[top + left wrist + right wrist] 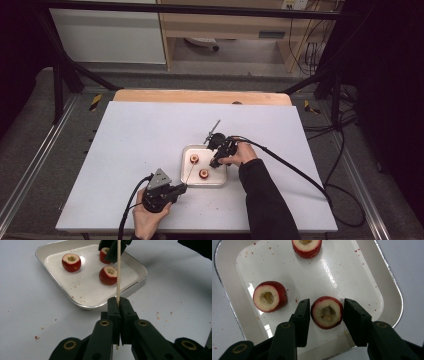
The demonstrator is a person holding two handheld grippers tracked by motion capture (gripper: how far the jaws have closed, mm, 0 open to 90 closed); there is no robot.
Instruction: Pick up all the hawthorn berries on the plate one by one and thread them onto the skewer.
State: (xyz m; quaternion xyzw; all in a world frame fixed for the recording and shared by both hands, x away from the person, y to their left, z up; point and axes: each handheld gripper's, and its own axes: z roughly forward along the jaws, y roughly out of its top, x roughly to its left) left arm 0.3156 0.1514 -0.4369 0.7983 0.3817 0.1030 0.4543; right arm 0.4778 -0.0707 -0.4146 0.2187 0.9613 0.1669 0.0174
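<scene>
right gripper (326, 315) spread round the lower-middle fruit (327, 312) — centre before squeezing; left gripper (119, 305) pinching the skewer (118, 267) — hold steady.

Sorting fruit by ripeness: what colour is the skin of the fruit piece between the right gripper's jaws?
Red skin, pale cored top, on the fruit piece; clearest in the right gripper view.
</scene>
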